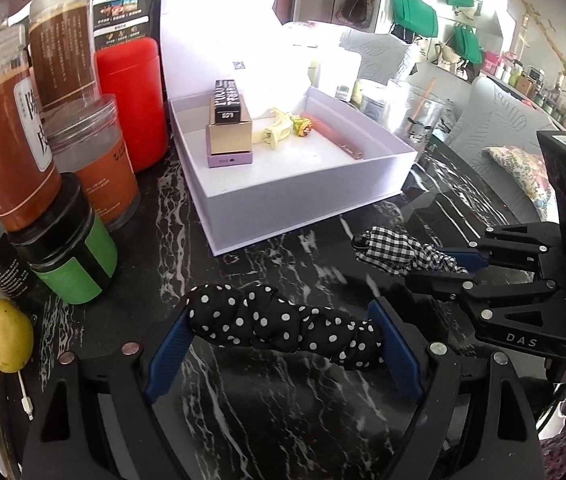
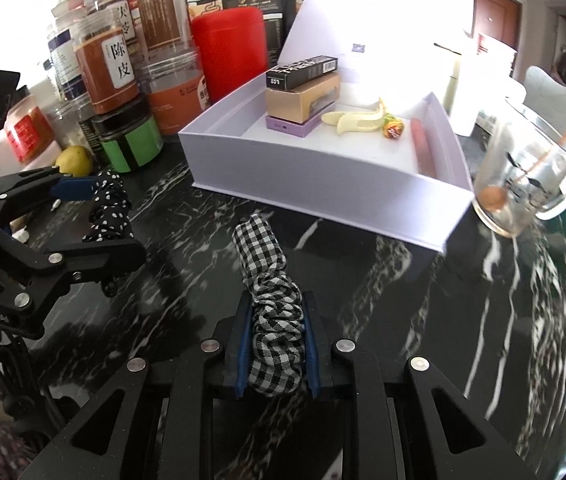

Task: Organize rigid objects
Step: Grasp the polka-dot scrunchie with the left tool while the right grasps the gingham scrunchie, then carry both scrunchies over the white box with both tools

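My left gripper (image 1: pixel 281 308) is shut wide on a black polka-dot scrunchie (image 1: pixel 283 324), which stretches lengthwise between the two blue pads just over the dark marble table. To its right, my right gripper (image 1: pixel 435 266) is shut on a black-and-white checkered scrunchie (image 1: pixel 395 250). The right wrist view shows the checkered scrunchie (image 2: pixel 271 280) pinched between the narrow jaws of the right gripper (image 2: pixel 277 302), its free end pointing toward the box. The left gripper (image 2: pixel 117 218) with the polka-dot scrunchie (image 2: pixel 109 208) sits at the left. An open lavender box (image 1: pixel 303 188) (image 2: pixel 323 192) stands beyond both grippers.
The box holds stacked small cartons (image 1: pixel 229 128), a cream hair clip (image 2: pixel 357 120), a lollipop (image 2: pixel 393 127) and a pink stick (image 2: pixel 423 146). Jars (image 1: pixel 75 256) and a red canister (image 1: pixel 133 100) crowd the left, with a lemon (image 1: pixel 5 334). A glass mug (image 2: pixel 523 176) stands right of the box.
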